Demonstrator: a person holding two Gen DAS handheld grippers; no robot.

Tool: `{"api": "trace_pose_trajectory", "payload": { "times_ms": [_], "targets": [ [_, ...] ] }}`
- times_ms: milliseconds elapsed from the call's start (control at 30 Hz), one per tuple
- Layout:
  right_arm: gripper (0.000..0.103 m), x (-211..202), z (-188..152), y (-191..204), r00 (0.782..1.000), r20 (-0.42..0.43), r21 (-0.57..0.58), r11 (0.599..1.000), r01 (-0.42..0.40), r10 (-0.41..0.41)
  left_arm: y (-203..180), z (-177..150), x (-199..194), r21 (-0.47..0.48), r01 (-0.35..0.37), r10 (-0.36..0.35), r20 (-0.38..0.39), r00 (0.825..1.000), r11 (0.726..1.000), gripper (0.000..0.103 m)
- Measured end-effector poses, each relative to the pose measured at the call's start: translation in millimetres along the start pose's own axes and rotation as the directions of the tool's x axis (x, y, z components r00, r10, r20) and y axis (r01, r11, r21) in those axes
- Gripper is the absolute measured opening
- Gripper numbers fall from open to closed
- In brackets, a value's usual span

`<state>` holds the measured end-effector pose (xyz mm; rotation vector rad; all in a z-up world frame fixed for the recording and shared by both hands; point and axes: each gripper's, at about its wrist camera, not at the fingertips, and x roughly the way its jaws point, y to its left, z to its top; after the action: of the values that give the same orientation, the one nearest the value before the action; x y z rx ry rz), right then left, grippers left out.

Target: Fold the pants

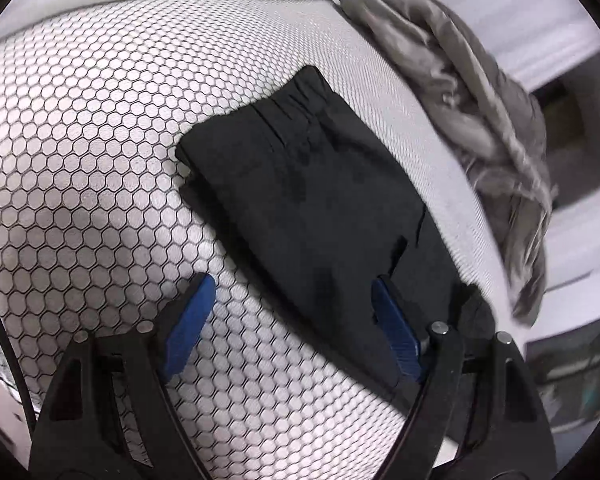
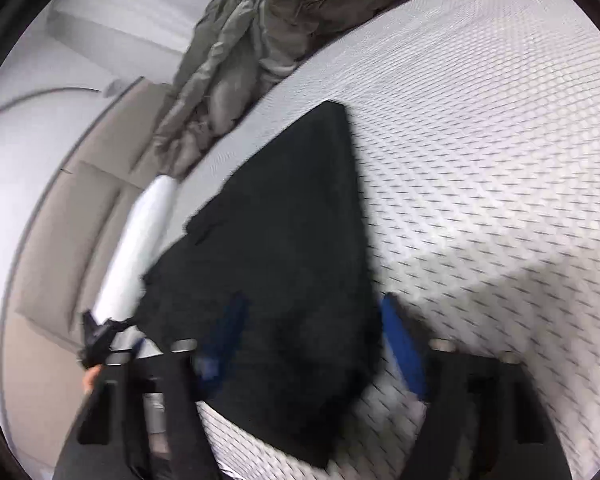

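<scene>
One pair of black pants (image 1: 300,200) lies folded into a compact bundle on a pale surface (image 1: 100,160) printed with a dark honeycomb pattern. In the left wrist view the gathered elastic waistband sits at the bundle's far end, and the bundle runs diagonally toward the camera. The right wrist view shows the same pants (image 2: 284,240), blurred, as a dark wedge whose near end reaches down between the gripper's fingers.

The left gripper (image 1: 296,320) has its two blue-padded fingers spread wide. One pad (image 1: 188,328) rests over bare surface, clear of the cloth. The other sits at the pants' near edge, where a fold of fabric overlaps it; whether it touches the cloth I cannot tell. Nothing is pinched between the pads.

The right gripper (image 2: 316,344) stands partly open, with the near end of the pants between its two fingers. The frame is smeared, so whether the pads press the fabric I cannot tell.

One crumpled grey garment (image 1: 480,112) lies along the far edge of the surface, apart from the pants; it also shows in the right wrist view (image 2: 260,48). No container appears. A white tube-like object (image 2: 140,240) lies beside the pants in the right wrist view, its nature unclear.
</scene>
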<state>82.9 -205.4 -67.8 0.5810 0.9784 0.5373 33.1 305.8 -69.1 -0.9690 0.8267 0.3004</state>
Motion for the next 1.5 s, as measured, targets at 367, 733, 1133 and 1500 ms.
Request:
{"api": "trace_pose_trajectory", "payload": {
  "times_ms": [367,733,1133,1500],
  "targets": [
    [0.050,-20,2,-1,0.971,0.055,-0.064,0.969,0.237,-0.234,28,34,6,-0.108,0.006,0.006,0.111,0.994,0.994,0.019],
    [0.065,-18,2,20,0.959,0.089,-0.191,0.941,0.281,-0.268,-173,-51,-84,0.423,-0.036,-0.128,0.352,0.927,0.905,0.013],
    [0.070,-59,16,2,0.935,0.192,-0.107,0.940,0.323,-0.299,-337,-287,38,0.815,0.410,-0.143,-0.386,0.911,0.409,0.066],
    [0.070,-49,17,12,0.984,0.123,-0.144,0.979,0.144,-0.127,-288,-222,22,0.832,0.330,-0.255,-0.236,0.938,0.445,0.076]
  ]
}}
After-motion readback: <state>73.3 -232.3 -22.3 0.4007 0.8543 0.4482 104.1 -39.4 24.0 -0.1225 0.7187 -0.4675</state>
